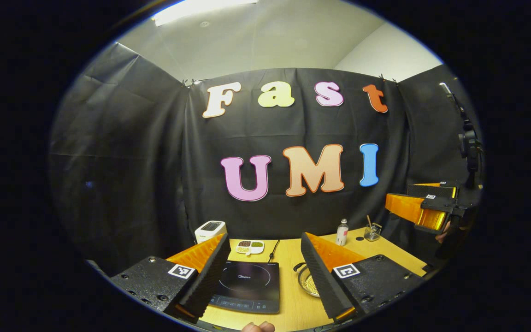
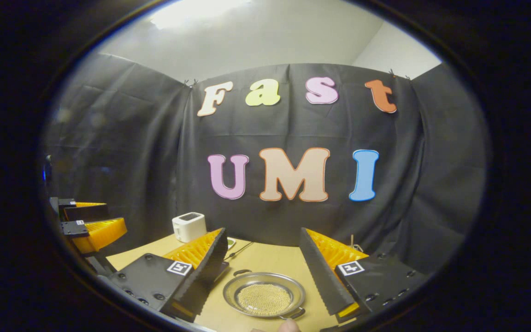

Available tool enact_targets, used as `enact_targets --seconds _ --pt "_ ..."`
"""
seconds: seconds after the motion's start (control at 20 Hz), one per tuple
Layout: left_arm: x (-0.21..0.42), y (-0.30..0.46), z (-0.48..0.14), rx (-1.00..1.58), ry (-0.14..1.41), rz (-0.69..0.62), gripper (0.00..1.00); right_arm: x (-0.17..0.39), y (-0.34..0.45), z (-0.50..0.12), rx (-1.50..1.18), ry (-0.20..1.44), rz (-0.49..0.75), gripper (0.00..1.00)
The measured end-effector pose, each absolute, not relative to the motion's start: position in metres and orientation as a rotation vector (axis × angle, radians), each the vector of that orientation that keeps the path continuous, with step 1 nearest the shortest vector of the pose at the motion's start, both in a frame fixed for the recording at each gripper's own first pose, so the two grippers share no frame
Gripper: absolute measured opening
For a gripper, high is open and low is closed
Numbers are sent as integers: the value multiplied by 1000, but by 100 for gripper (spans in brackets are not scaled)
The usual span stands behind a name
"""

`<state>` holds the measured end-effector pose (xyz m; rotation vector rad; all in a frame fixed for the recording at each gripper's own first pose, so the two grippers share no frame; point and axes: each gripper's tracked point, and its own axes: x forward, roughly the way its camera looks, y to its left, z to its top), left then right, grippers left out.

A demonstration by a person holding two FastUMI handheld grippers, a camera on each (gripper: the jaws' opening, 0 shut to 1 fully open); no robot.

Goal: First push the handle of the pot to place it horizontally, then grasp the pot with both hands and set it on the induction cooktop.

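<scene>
The pot (image 2: 264,295) sits on the worktop (image 2: 265,260), right of the cooktop (image 1: 247,286). The right hand-held gripper (image 2: 263,272) hovers spread wide above it; the left hand-held gripper (image 1: 263,276), likewise agape, hangs over the cooktop.

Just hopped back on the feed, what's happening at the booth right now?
A person holds a gripper in each hand above the wooden table, both open and holding nothing. The left gripper looks down on the induction cooktop, which is bare. The right gripper hangs over the pot, a shallow metal one with small beads inside, sitting on the table beside the cooktop. The pot is not yet grasped or moved onto the cooktop. A white toaster stands at the back.
</scene>
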<state>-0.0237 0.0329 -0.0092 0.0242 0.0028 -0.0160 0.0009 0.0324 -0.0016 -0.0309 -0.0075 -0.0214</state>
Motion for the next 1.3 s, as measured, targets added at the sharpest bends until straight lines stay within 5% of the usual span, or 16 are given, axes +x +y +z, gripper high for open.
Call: enact_targets --seconds 0.15,0.25,0.5,0.55,1.3 --pt "-27 37 -19 14 29 -29 91 -1 32 -17 -54 32 -47 99" --pt "-27 41 -19 0 29 -20 93 0 34 -27 -60 59 -38 82" --pt "-4 38 -31 -23 69 14 91 21 35 -69 -49 167 31 10" --pt "3 32 -32 -28 77 10 93 24 32 -79 -37 201 59 4" --pt "91 -31 -92 -116 299 39 94 60 -13 -271 326 725 406 3"
